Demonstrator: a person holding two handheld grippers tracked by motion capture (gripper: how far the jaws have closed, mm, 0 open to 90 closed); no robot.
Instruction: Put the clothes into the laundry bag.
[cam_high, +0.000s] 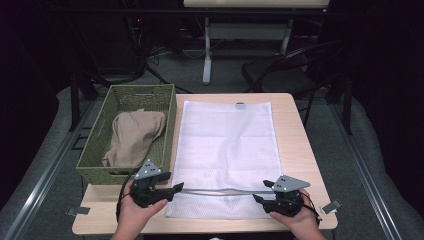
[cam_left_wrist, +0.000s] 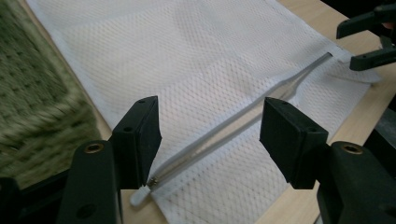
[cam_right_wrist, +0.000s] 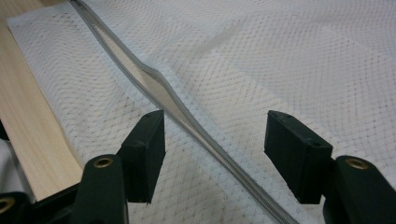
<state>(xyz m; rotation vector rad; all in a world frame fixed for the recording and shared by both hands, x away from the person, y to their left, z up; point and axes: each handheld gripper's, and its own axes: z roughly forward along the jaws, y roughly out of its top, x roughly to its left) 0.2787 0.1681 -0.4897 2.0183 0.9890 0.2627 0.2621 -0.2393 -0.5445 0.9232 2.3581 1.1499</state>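
Observation:
A white mesh laundry bag (cam_high: 227, 150) lies flat on the wooden table (cam_high: 295, 135); its grey zipper (cam_high: 220, 191) runs across the near end and gapes a little. My left gripper (cam_high: 170, 187) hovers open at the zipper's left end; in the left gripper view the zipper (cam_left_wrist: 224, 133) passes between the open jaws, with the pull (cam_left_wrist: 152, 183) near the bag's corner. My right gripper (cam_high: 265, 192) stands open over the zipper's right end, the zipper (cam_right_wrist: 187, 119) running between its jaws. A beige garment (cam_high: 135, 137) lies in the woven green basket (cam_high: 167, 127) to the left.
The basket takes up the table's left side and overhangs its edge. Bare wood shows right of the bag and along the front edge (cam_high: 210, 225). A dark chair (cam_high: 290, 70) and a table leg (cam_high: 206, 47) stand on the floor beyond.

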